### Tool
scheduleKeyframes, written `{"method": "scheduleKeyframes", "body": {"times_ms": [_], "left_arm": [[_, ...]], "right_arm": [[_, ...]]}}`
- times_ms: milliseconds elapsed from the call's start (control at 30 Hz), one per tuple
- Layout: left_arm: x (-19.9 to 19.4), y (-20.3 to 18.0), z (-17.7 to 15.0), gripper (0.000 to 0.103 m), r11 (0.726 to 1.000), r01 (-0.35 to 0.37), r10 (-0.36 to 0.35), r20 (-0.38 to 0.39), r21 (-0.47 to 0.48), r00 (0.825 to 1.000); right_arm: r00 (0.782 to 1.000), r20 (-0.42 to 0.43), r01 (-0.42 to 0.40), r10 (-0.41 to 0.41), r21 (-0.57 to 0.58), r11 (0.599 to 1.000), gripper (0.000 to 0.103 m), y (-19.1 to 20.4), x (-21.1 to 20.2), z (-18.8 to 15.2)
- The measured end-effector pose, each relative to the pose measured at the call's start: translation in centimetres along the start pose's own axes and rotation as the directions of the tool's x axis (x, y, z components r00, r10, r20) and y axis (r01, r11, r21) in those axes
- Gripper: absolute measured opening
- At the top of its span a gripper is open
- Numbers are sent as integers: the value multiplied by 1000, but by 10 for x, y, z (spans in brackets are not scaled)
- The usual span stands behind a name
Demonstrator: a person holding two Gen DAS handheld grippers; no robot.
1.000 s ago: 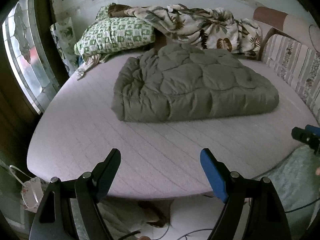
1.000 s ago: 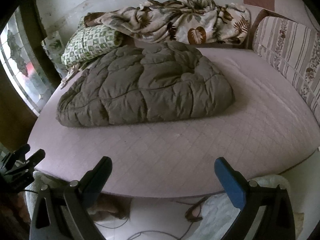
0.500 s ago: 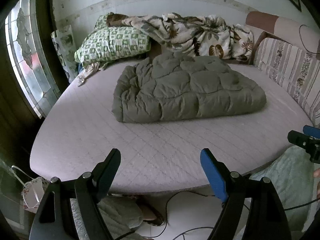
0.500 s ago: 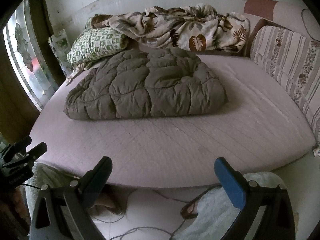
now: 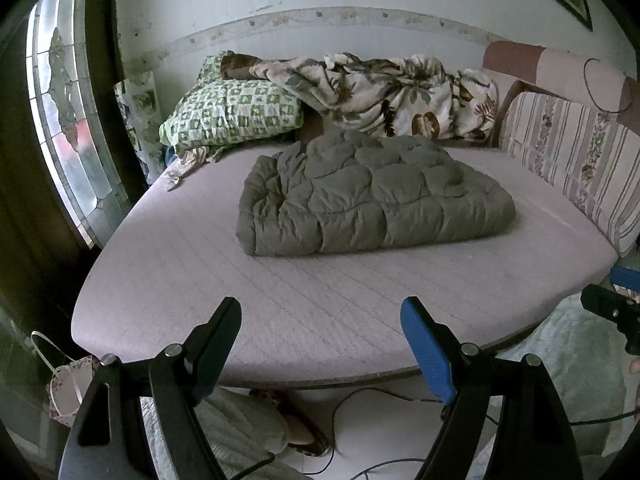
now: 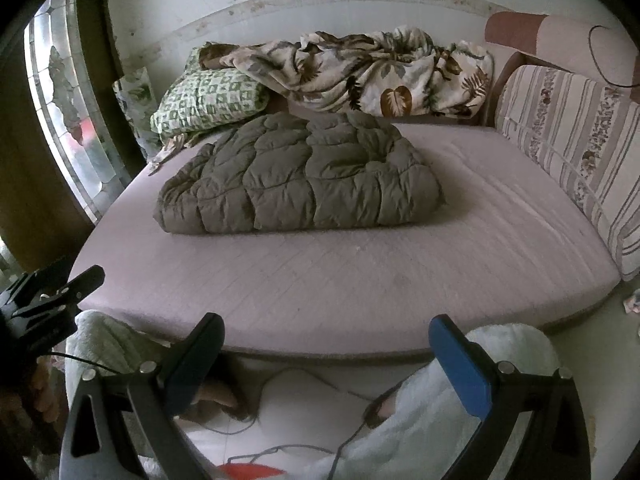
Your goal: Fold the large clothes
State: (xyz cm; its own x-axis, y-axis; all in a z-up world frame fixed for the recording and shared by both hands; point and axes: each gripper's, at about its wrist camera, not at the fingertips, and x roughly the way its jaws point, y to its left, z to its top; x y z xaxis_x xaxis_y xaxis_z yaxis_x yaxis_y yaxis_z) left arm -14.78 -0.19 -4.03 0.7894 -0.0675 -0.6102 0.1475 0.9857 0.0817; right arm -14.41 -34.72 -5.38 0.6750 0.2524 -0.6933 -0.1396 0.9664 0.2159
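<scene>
A thick olive-grey quilted garment [image 5: 368, 196] [image 6: 300, 184] lies folded into a puffy bundle in the middle of the pale mauve mattress [image 5: 304, 300] [image 6: 360, 272]. My left gripper [image 5: 324, 332] hangs open over the mattress's near edge, well short of the bundle, with nothing between its fingers. My right gripper [image 6: 328, 344] is open too, at the near edge and just as far from the bundle. Each gripper shows at the side of the other's view: the right gripper [image 5: 612, 312] and the left gripper [image 6: 44, 300].
A green checked pillow [image 5: 232, 114] and a crumpled leaf-print blanket [image 5: 384, 88] lie at the head of the bed. Striped cushions [image 5: 576, 152] line the right side, a leaded window [image 5: 68, 128] the left. A person's legs, feet and cables [image 6: 280, 448] are on the floor below.
Both grippers have drawn back and risen from the bed, so the bundle looks smaller and the floor and near mattress edge show. Both stay open.
</scene>
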Motion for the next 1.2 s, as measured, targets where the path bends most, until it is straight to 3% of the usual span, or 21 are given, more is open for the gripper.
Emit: {"method": "scheduleKeyframes", "body": {"times_ms": [367,1200], "left_arm": [[-22,-7,-12,82,1000,11,-12,36,13,999],[-26,-12,-20,83,1000,11,-11,27,-1,1000]], "right_arm": [[999,35,17,-17,-3,1000,103,2,-26,-15],[999,28,33,-33,-22,999,103,4,-28,-19]]}}
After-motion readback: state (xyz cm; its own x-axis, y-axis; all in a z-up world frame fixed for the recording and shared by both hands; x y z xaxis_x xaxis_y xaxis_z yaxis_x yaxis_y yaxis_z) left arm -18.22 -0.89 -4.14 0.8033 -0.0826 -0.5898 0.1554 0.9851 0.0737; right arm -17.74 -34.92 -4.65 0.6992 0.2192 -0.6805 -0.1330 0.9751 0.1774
